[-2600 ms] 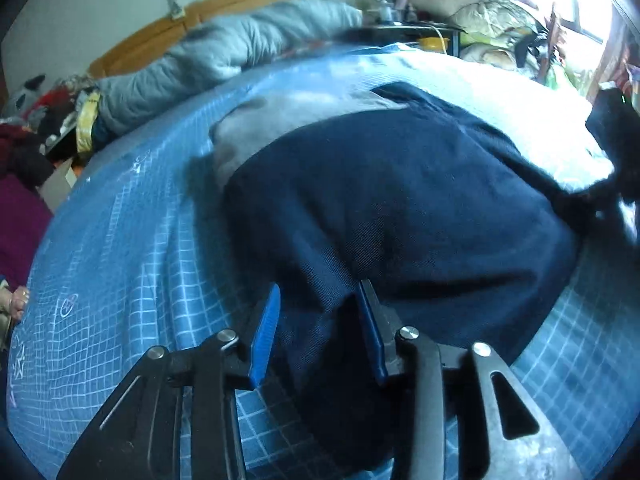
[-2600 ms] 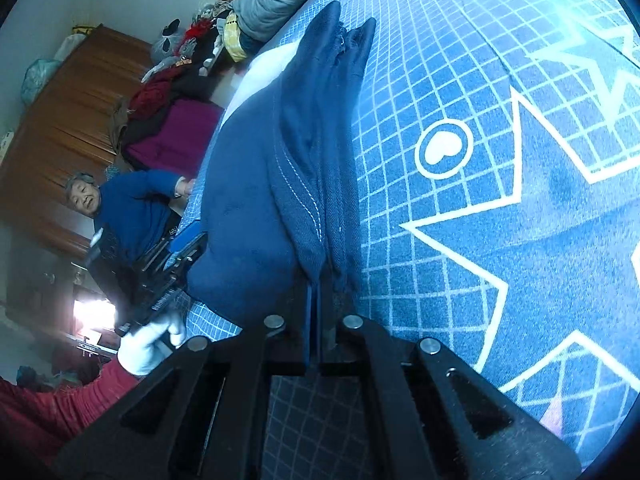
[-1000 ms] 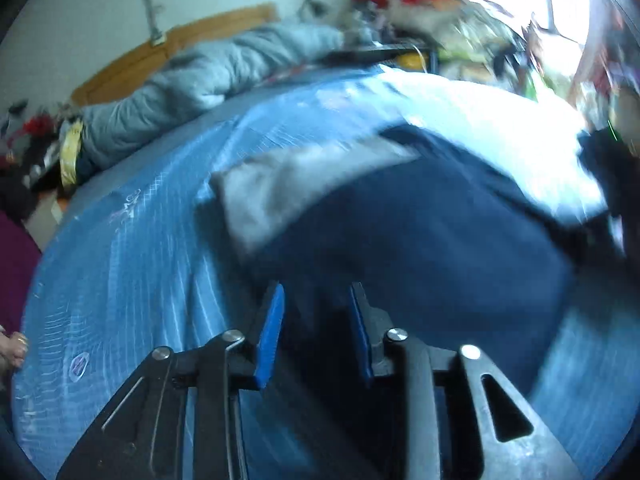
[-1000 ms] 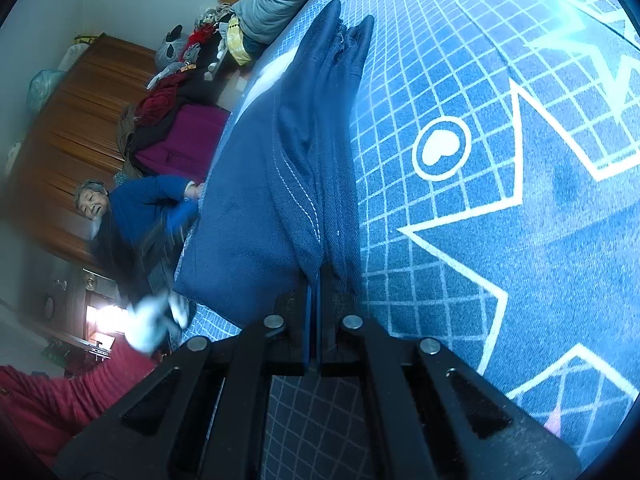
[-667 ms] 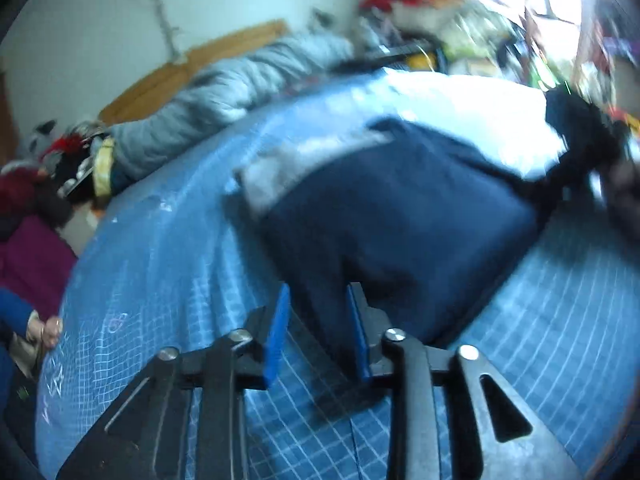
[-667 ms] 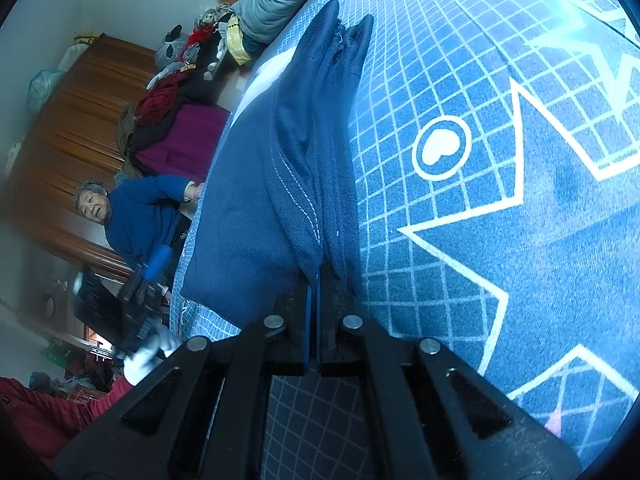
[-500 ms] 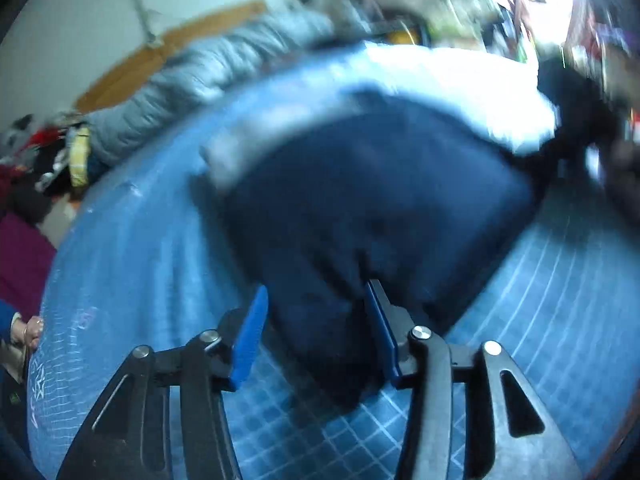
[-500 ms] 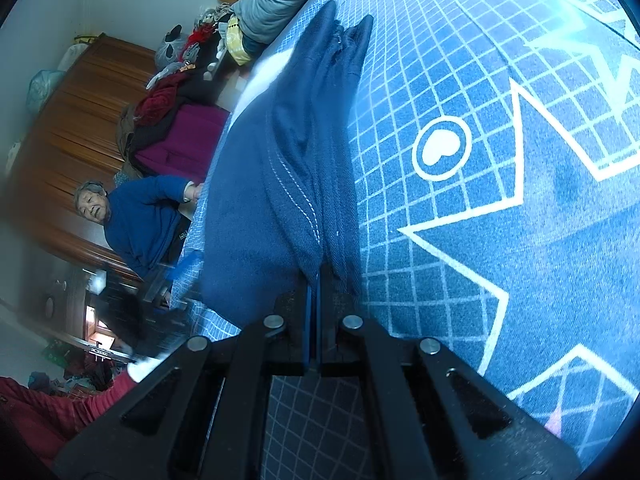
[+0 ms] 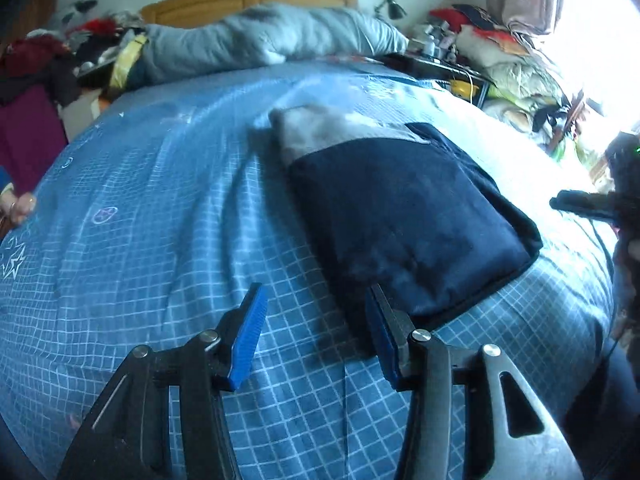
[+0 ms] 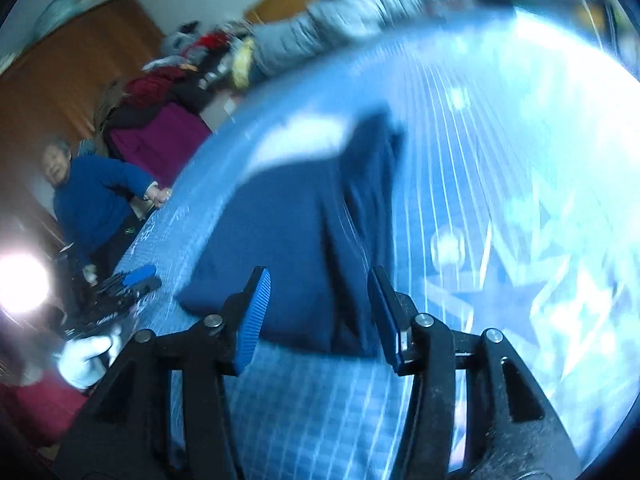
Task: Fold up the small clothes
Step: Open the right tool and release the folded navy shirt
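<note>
Garment: the navy garment (image 9: 404, 216) lies folded into a flat rectangle on the blue checked bedspread (image 9: 160, 220), with a grey part (image 9: 320, 128) showing at its far end. In the right wrist view the same piece (image 10: 296, 240) is blurred, a thicker doubled edge along its right side.
Left tongs: my left gripper (image 9: 316, 332) is released, jaws wide apart, nothing between them. It hangs just short of the garment's near corner, the right-hand finger close to the cloth; I cannot tell whether it touches.
Right tongs: my right gripper (image 10: 320, 320) is spread wide too and holds nothing, sitting near the garment's near edge.
Step in hand: I judge a fold is laid down and both tongs are off the cloth.
Next move: either another fold or setting the piece aside. For a fold, I'd pinch the two near corners through every layer and carry them level, so the stack doesn't slip open.
Bystander: a person in a blue top (image 10: 96, 200) sits at the bedside, well apart from the work.
</note>
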`<state>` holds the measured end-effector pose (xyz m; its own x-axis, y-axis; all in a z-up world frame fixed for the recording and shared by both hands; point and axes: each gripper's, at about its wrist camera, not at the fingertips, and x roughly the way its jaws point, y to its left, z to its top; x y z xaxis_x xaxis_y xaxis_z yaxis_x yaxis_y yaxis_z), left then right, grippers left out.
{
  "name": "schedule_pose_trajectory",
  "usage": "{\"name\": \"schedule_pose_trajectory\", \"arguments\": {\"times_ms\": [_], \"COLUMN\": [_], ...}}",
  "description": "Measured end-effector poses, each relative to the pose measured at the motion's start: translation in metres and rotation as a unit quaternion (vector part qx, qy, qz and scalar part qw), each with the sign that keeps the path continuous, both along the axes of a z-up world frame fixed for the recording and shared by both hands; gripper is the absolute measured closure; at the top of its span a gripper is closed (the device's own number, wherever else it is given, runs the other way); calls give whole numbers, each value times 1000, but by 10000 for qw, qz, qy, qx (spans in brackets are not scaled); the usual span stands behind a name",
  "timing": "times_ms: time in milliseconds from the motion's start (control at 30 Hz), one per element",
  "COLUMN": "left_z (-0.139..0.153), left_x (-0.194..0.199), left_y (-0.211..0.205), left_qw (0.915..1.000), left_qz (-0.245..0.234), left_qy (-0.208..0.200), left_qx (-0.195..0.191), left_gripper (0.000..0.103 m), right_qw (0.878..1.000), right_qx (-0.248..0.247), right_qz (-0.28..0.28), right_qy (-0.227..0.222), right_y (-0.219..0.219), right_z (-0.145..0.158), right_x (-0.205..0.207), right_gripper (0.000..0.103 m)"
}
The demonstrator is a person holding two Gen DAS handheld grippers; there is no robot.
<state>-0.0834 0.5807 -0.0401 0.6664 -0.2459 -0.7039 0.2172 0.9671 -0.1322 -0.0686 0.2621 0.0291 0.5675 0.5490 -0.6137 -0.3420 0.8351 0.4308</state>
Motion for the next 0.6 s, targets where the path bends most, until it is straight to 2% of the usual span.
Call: {"name": "schedule_pose_trajectory", "arguments": {"times_ms": [33, 100, 167, 233, 267, 300, 367, 433, 500, 533, 600], "left_z": [2, 5, 5, 2, -4, -11, -26, -29, -32, -34, -36], "left_x": [1, 7, 16, 22, 26, 27, 34, 35, 37, 37, 36], "left_y": [2, -2, -10, -20, -28, -32, -39, -33, -23, -19, -11], "left_qw": [10000, 9999, 9997, 9994, 9991, 9989, 9982, 9976, 9965, 9960, 9943], "left_qz": [12, 20, -37, -150, -260, -286, -344, -330, -210, -173, -104], "left_qy": [-18, -64, -79, -25, 104, 209, 466, 492, 574, 605, 677], "left_qx": [-37, -129, -246, -309, -327, -291, -164, -364, -566, -632, -821], "left_gripper": [51, 51, 51, 48, 46, 46, 47, 46, 39, 36, 35], "right_qw": [9996, 9979, 9958, 9911, 9885, 9895, 9917, 9938, 9960, 9967, 9966], "right_qx": [-96, -418, -700, -1188, -1249, -1114, -986, -938, -779, -746, -763], "right_qz": [170, 423, 576, 539, 600, 587, 481, 384, 305, 200, 17], "right_qy": [-187, -267, -111, 250, 609, 707, 664, 467, 303, 247, 307], "right_y": [11, 32, 52, 67, 72, 70, 65, 57, 42, 31, 11], "right_z": [7, 3, -14, -41, -58, -64, -59, -47, -38, -35, -39], "right_x": [11, 41, 80, 113, 127, 131, 127, 109, 86, 72, 51], "right_gripper": [60, 81, 84, 83, 84, 84, 83, 80, 66, 64, 60]}}
